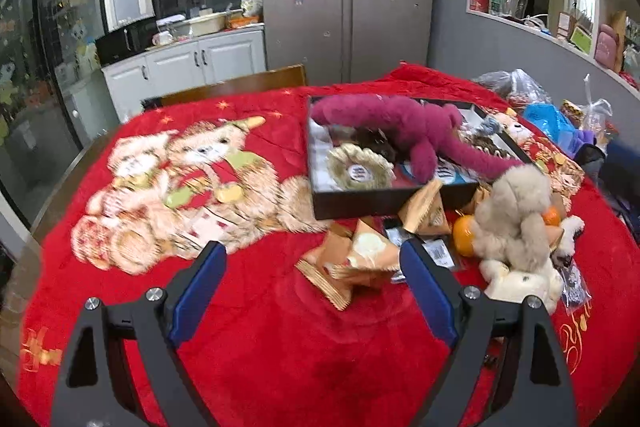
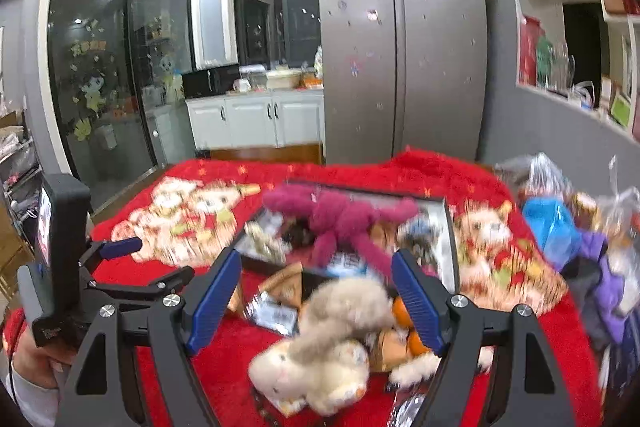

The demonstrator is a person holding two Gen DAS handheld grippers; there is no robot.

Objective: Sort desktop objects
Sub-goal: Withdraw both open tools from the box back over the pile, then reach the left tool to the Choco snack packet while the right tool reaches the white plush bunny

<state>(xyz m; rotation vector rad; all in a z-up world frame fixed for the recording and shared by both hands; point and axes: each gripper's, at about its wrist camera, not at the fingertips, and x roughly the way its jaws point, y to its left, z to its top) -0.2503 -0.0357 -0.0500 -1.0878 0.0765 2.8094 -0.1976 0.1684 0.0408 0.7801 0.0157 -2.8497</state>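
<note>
We hold both tools spread wide with nothing between their fingers: the left gripper [image 1: 313,277] hangs over bare red blanket [image 1: 260,327], with the orange snack packets [image 1: 352,263] just ahead between its tips, and the right gripper [image 2: 316,293] frames the cream plush dog [image 2: 324,347]; the dog lies on the blanket just in front of the black tray [image 1: 384,201], touching the oranges [image 1: 464,235] and the packets around it, while the magenta plush [image 1: 416,131] already sprawls across the tray; we judge the main risk to be a sloppy pinch, since the dog is soft and heaped on neighbours, so closing low may catch a packet or roll an orange away, and closing on loose fur may let it slip; the right view is blurred, which hampers aim; the dog's long axis seems to run from near-left to far-right in that view, but which end is the head we cannot tell.
</note>
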